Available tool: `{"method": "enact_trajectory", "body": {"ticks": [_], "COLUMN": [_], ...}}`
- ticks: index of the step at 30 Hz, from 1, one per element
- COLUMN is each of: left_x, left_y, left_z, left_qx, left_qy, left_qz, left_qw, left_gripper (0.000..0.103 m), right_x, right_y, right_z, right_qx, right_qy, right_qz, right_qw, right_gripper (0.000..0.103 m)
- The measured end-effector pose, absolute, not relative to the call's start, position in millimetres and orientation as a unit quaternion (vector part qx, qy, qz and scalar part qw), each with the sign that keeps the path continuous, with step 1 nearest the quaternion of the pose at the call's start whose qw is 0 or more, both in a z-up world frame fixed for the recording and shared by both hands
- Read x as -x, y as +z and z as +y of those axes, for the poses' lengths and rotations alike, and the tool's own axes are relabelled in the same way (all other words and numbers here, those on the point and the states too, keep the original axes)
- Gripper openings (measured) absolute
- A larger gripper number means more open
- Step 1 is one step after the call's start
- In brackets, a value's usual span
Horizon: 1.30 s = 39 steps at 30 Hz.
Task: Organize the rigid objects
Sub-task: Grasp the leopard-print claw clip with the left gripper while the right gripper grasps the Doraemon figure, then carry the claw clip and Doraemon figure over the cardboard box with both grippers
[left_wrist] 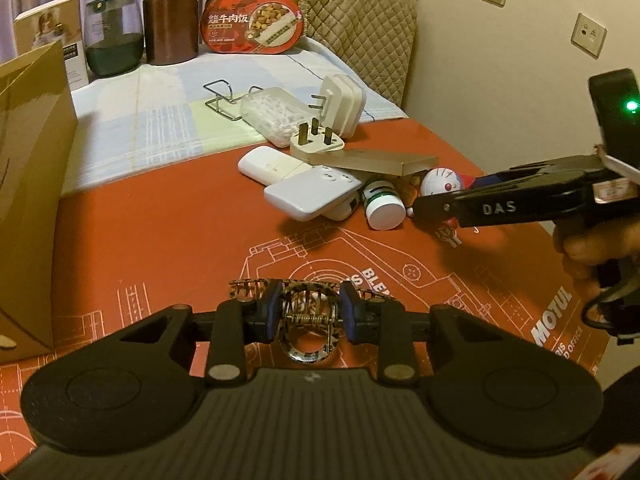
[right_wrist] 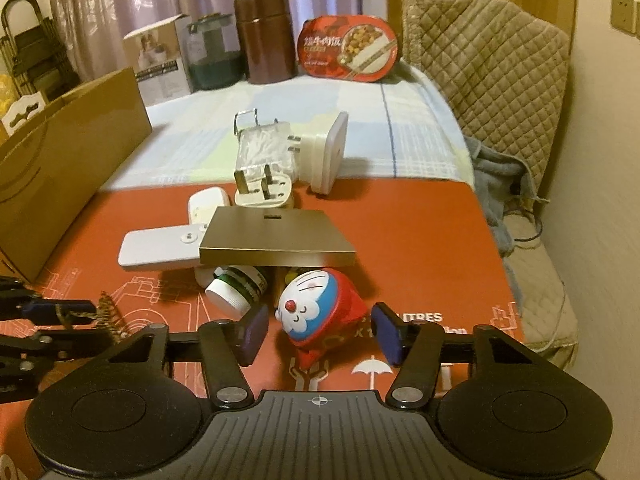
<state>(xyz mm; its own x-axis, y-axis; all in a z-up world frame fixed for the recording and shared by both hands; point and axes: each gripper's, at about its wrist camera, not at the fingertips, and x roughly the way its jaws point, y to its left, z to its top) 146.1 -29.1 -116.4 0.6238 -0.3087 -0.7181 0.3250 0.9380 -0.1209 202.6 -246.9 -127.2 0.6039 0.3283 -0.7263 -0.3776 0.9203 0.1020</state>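
Observation:
My left gripper (left_wrist: 308,312) is shut on a leopard-print hair claw clip (left_wrist: 306,330) and holds it just above the red mat (left_wrist: 168,232). My right gripper (right_wrist: 320,330) is open around a Doraemon figure (right_wrist: 316,308) that lies on the mat, one pad on each side and apart from it. In the left wrist view the right gripper (left_wrist: 418,204) reaches in from the right at the figure (left_wrist: 440,182). Behind lies a pile: a gold flat box (right_wrist: 276,238), a white pill bottle (right_wrist: 234,288), white remotes (right_wrist: 160,250) and plug adapters (right_wrist: 266,192).
A cardboard box (left_wrist: 32,184) stands at the left. At the back are a brown canister (left_wrist: 170,18), a glass jar (left_wrist: 114,34), a red meal pack (left_wrist: 254,24) and a quilted chair back (left_wrist: 360,20). A wire stand (left_wrist: 220,96) and clear container (left_wrist: 268,114) lie on the checked cloth.

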Motion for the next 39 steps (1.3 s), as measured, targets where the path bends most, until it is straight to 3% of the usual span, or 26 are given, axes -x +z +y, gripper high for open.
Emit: {"method": "enact_trajectory", "body": {"ticks": [1,19,39], "left_x": [-145.2,-122.1,-100.0], "left_y": [-115.7,-90.5,-56.9], "left_z": [-27.6,-9.2,30.2], "left_qx": [-0.007,0.009,0.035], "left_qy": [-0.175,-0.162,-0.13], "left_qz": [0.397,0.392,0.361], "left_qw": [0.901,0.906,0.923], "left_gripper": [0.025,0.025,0.025], "right_x": [-203.7,-154.0,-153.7], "right_y": [-128.1,-101.9,-53.1], "right_z": [-247.5,-266.9,-240.9], "right_qx": [0.028,-0.011,-0.086], "right_qy": [0.195,0.2,0.267], "right_qz": [0.401,0.462,0.426], "right_qw": [0.895,0.864,0.86], "right_gripper": [0.043,0.042,0.042]}}
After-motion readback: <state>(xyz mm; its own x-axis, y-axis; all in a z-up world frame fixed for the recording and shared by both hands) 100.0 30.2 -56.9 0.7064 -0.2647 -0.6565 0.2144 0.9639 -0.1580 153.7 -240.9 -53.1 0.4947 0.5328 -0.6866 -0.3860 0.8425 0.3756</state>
